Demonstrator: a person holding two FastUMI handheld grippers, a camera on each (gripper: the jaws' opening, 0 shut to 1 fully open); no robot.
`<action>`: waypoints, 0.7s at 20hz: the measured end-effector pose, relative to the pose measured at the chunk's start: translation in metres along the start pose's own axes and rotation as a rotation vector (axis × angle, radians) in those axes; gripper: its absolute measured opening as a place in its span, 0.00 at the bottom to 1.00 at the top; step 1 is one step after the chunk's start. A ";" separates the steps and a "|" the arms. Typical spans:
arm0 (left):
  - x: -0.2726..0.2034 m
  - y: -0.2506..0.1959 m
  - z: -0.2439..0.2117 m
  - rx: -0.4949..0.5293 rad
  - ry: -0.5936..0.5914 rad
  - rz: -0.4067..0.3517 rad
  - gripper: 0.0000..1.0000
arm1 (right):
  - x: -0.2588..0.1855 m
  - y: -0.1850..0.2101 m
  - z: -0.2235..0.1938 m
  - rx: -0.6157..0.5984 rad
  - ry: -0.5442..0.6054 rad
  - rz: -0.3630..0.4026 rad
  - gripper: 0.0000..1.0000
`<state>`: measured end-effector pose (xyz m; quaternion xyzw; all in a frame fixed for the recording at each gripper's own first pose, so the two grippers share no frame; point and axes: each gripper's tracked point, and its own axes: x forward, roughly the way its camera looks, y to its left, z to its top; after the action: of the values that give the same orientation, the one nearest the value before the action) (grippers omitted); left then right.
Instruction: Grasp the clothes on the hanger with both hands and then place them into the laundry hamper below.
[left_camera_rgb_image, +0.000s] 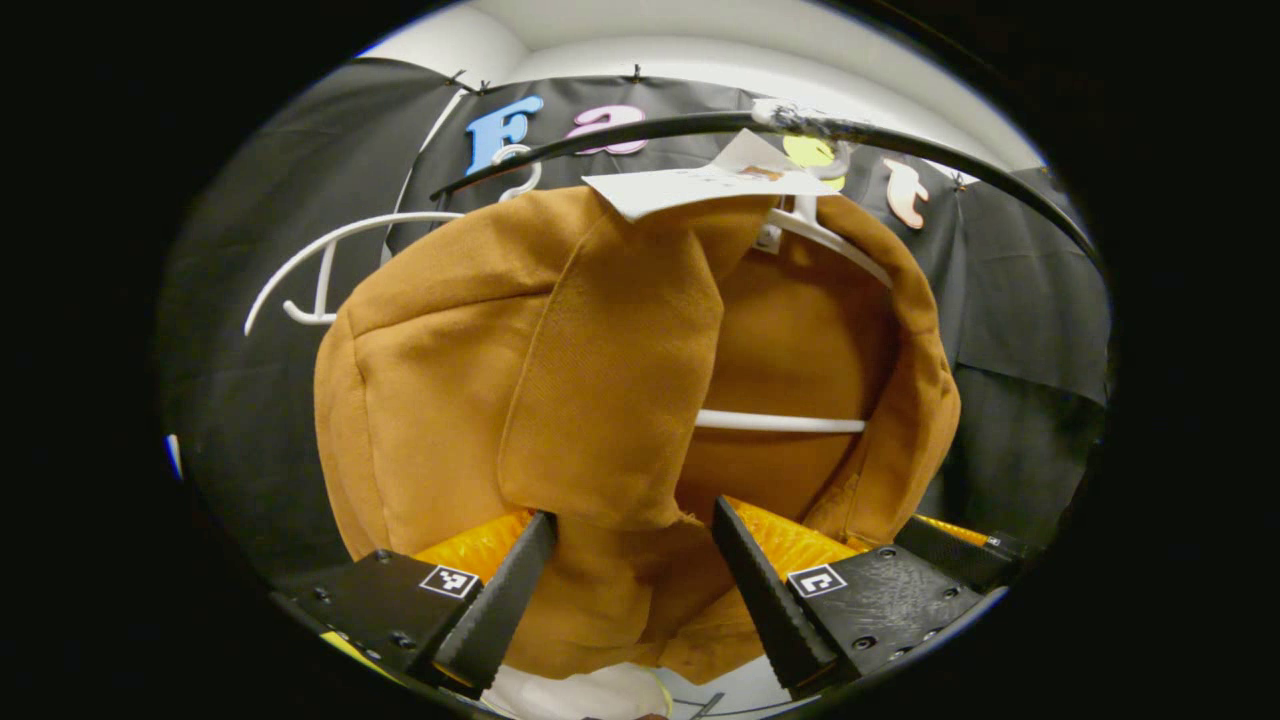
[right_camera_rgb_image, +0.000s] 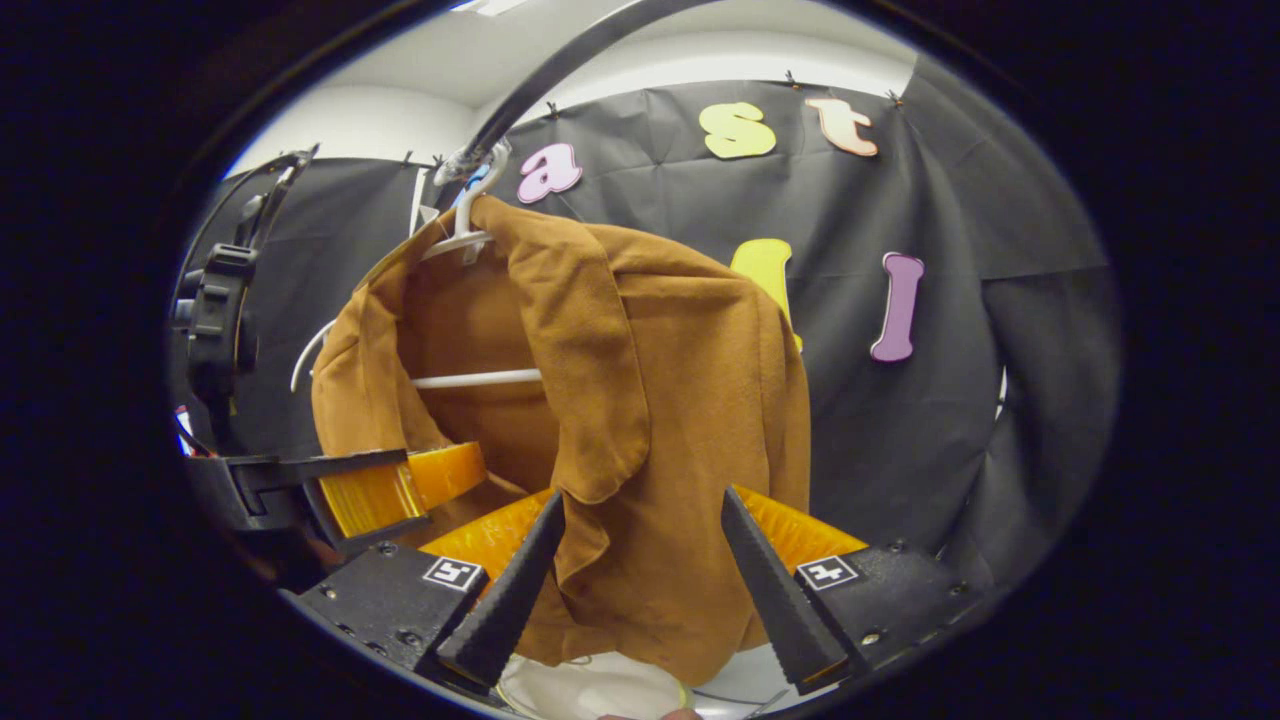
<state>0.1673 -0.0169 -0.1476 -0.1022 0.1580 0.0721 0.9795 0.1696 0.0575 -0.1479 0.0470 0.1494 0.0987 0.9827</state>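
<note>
Because it hangs in loose folds, the brown jacket (left_camera_rgb_image: 520, 400) reads as soft, thick and fairly light, likely to slump and slide once it leaves its support. It drapes over a white plastic hanger (left_camera_rgb_image: 780, 422) hooked on a dark curved rail (left_camera_rgb_image: 640, 128), its front flap folded across the chest and the collar side gaping so the hanger's crossbar shows. The weave looks matte and slightly fuzzy, so it should give good friction; the sensible holds are the two shoulder or front edges, one per side, lifting up and off the hanger.

Below the hem, a pale rounded rim (right_camera_rgb_image: 590, 690) may be the hamper, though too little shows to be sure.

Left claw (left_camera_rgb_image: 632, 590) is spread wide, its ridged wedge-shaped fingers flanking the lower hem without pressing it. Right claw (right_camera_rgb_image: 640, 585) is likewise released, straddling the hanging fabric. A paper tag (left_camera_rgb_image: 700, 185) sits at the neck.
</note>
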 end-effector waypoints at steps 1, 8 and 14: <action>0.001 0.002 0.004 -0.003 -0.013 0.012 0.97 | 0.003 0.004 0.003 0.000 -0.010 0.012 1.00; 0.023 0.018 0.017 -0.059 -0.053 0.081 1.00 | 0.034 0.008 0.013 0.078 -0.014 0.004 0.99; 0.023 0.034 0.016 -0.058 -0.055 0.151 0.67 | 0.043 0.004 0.015 0.175 -0.035 -0.036 0.69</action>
<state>0.1875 0.0218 -0.1461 -0.1161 0.1364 0.1531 0.9718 0.2135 0.0690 -0.1454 0.1320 0.1413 0.0668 0.9789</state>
